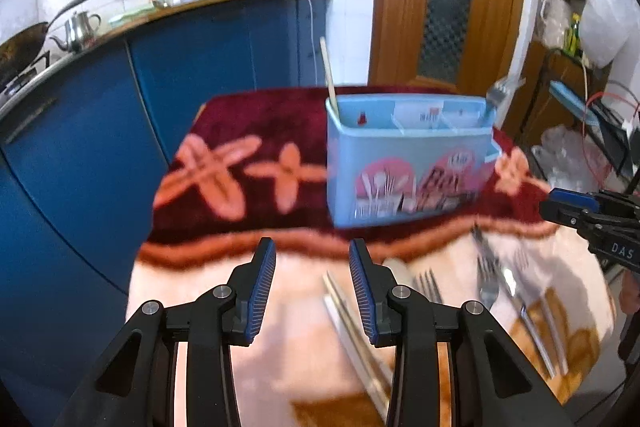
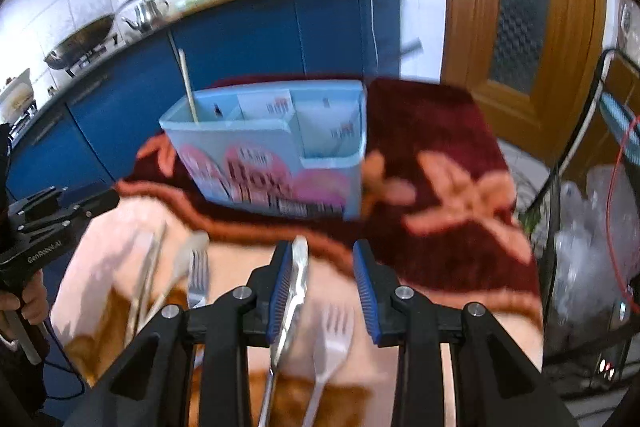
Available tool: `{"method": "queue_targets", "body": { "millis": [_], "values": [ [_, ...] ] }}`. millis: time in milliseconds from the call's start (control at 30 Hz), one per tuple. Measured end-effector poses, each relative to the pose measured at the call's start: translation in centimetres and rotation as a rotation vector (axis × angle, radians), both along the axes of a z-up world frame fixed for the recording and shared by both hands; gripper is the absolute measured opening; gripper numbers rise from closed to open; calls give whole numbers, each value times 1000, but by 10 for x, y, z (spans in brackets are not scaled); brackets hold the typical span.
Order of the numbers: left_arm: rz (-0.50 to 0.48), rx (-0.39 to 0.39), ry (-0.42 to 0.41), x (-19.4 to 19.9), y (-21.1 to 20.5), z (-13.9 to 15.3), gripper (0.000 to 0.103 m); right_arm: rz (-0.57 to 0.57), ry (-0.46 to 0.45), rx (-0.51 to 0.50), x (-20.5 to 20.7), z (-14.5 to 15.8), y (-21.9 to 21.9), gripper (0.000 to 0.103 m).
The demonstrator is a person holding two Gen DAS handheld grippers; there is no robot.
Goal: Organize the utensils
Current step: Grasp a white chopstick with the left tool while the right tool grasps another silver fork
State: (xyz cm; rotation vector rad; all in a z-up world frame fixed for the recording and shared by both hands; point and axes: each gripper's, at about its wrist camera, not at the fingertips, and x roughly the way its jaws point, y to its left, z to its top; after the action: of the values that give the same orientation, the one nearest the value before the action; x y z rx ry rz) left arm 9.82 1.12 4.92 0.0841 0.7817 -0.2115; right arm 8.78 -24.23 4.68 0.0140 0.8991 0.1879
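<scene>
Only the right-wrist view shows a silver knife (image 2: 295, 291) against the open right claw's (image 2: 322, 255) left pad; "GenRobot.AI" marks the open, empty left claw (image 1: 312, 251).

Glossy blue plastic caddy (image 1: 408, 163), shiny metal forks (image 2: 330, 327), plush pile cloth (image 1: 240, 131).

Motion blur smears the blue utensil box (image 1: 408, 163), so the print on its front cannot be read. The fork (image 2: 328, 339) and knife (image 2: 294, 291) run off the lower edge under the right tongs (image 2: 326, 291). The chopsticks (image 1: 356, 331) pass behind one finger of the left tongs (image 1: 312, 291).
</scene>
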Motion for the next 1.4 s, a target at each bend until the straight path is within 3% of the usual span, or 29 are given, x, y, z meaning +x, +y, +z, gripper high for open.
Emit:
{"method": "queue_targets", "body": {
  "millis": [300,733,833,900,933,1067,1100,1167,1400],
  "values": [
    [-22,15,147,0,0,-26,39,-8,179,4,2,-30,-8,35],
    [-45,-52,314,7,-2,-54,39,8,275,-4,5,-54,-5,36],
    [-65,-103,339,10,-1,-58,39,15,274,2,6,-54,-4,37],
    [-71,-151,356,13,2,-61,29,19,274,7,7,-54,-2,38],
    [-78,-170,360,14,3,-61,19,21,272,6,7,-54,-2,38],
    [-81,-183,353,15,5,-59,11,22,260,4,7,-55,-2,28],
    [-80,-184,353,14,6,-59,10,24,250,0,7,-54,-1,18],
    [-76,-185,346,14,8,-58,9,26,227,-4,5,-51,-1,11],
    [-19,-135,324,19,23,-55,7,33,210,6,6,-48,-1,9]
  ]
}}
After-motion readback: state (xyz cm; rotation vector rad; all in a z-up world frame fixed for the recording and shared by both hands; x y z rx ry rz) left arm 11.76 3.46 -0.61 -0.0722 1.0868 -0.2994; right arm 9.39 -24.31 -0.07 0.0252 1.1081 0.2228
